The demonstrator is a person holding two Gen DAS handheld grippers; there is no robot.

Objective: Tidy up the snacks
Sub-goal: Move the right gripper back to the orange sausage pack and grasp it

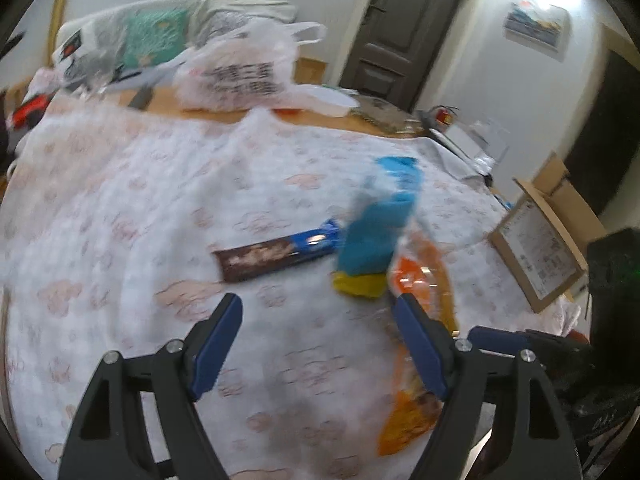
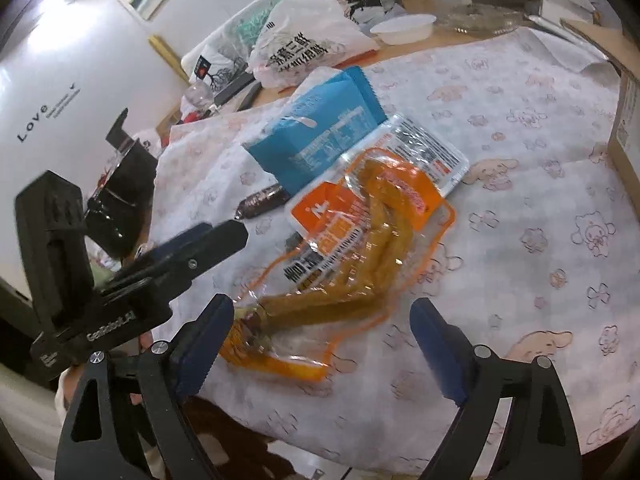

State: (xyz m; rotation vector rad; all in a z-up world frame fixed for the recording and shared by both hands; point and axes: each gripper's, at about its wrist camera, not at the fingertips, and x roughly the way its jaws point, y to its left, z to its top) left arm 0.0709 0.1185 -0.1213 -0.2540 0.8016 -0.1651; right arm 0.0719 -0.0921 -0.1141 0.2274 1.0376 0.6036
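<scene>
Three snacks lie on a white tablecloth (image 1: 120, 200) with pink prints. A blue bag (image 1: 380, 216) with a yellow end lies beside a brown and blue bar (image 1: 276, 254). An orange clear pack of sausage-like sticks (image 2: 360, 240) overlaps the blue bag (image 2: 320, 136); the bar (image 2: 262, 200) peeks out from behind. My left gripper (image 1: 318, 312) is open and empty, just short of the bar and bag. My right gripper (image 2: 322, 318) is open around the near end of the orange pack. The left gripper (image 2: 192, 256) shows at the left of the right wrist view.
A white plastic bag with print (image 1: 240, 76) and folded bags stand at the table's far side. A white bowl (image 2: 404, 26) sits beyond it. A cardboard box (image 1: 540, 240) stands at the right edge. A dark door (image 1: 400, 28) is behind.
</scene>
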